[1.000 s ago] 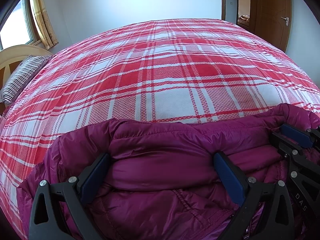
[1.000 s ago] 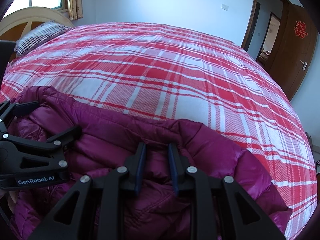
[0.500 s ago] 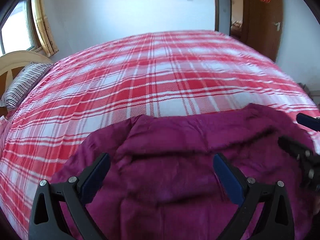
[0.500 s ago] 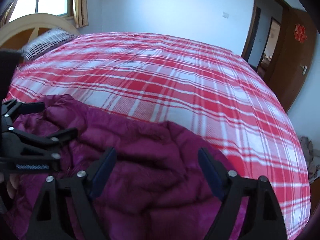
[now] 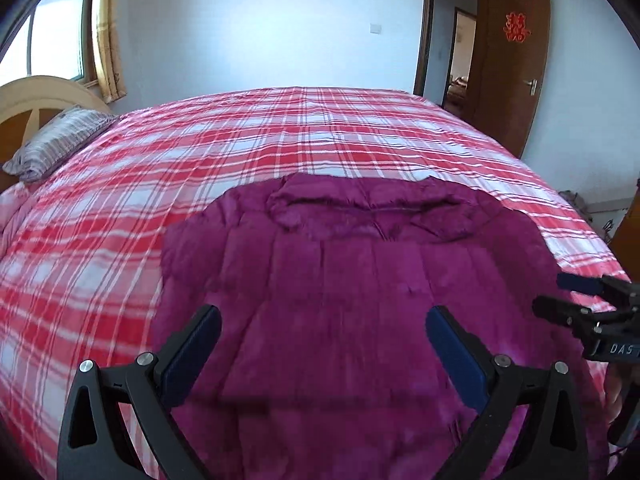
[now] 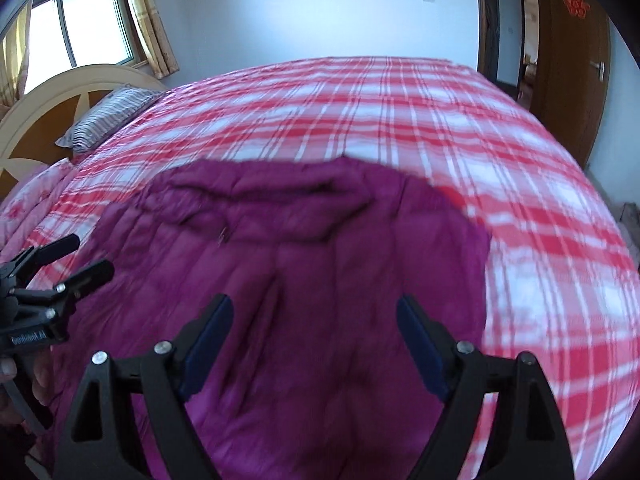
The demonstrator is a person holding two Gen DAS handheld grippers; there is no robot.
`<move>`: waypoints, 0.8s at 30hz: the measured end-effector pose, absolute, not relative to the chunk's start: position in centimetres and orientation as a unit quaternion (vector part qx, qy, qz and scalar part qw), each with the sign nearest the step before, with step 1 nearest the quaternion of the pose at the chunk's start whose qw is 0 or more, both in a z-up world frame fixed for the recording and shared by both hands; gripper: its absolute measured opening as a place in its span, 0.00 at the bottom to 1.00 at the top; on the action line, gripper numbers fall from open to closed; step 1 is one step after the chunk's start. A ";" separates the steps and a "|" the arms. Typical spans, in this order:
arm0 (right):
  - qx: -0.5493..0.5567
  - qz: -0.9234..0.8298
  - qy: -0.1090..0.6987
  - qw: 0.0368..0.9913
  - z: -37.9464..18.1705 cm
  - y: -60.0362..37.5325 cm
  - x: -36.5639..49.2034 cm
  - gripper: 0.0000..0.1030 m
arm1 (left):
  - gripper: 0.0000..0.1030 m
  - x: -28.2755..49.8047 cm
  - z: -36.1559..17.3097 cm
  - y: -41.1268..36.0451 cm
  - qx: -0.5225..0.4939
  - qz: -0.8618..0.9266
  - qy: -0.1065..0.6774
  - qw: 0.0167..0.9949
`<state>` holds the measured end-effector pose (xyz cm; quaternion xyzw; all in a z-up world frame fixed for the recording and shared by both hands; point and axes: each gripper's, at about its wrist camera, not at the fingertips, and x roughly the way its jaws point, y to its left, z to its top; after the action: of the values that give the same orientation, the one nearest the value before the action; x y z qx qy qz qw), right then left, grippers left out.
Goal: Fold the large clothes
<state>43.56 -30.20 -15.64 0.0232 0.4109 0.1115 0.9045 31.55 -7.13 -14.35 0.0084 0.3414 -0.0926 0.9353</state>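
- Two grippers are hovering over the near part of the jacket (image 5: 360, 300), the left gripper (image 5: 322, 354) and the right gripper (image 6: 314, 340), both with fingers spread apart and holding nothing.
- The jacket is lying flat on the bed (image 5: 280, 140), collar (image 5: 360, 204) at the far end.
- To fold well, each gripper is probably needing a firm pinch on an outer edge, since puffy fabric is likely springing back.

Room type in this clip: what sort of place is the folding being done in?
Most likely a home bedroom. The magenta puffer jacket lies spread on a large bed with a red plaid cover, a striped pillow against a wooden headboard, and a wooden door standing open.
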 end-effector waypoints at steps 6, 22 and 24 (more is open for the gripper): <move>0.046 0.109 0.421 0.899 -16.2 -31.2 37.6 0.83 | 0.99 25.6 -14.3 -4.5 0.016 -0.087 0.329 0.940; 0.082 0.052 0.426 0.900 -17.8 -35.1 24.2 0.83 | 0.99 13.1 -17.7 1.3 0.042 -0.057 0.331 0.941; 0.080 0.046 0.429 0.899 -18.1 -35.3 22.7 0.83 | 0.99 12.3 -18.7 2.1 0.050 -0.040 0.339 0.939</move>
<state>22.73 -35.35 -18.15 0.0802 0.4290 0.0456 0.8986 12.26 2.08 -18.72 0.0501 0.3386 -0.0405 0.9387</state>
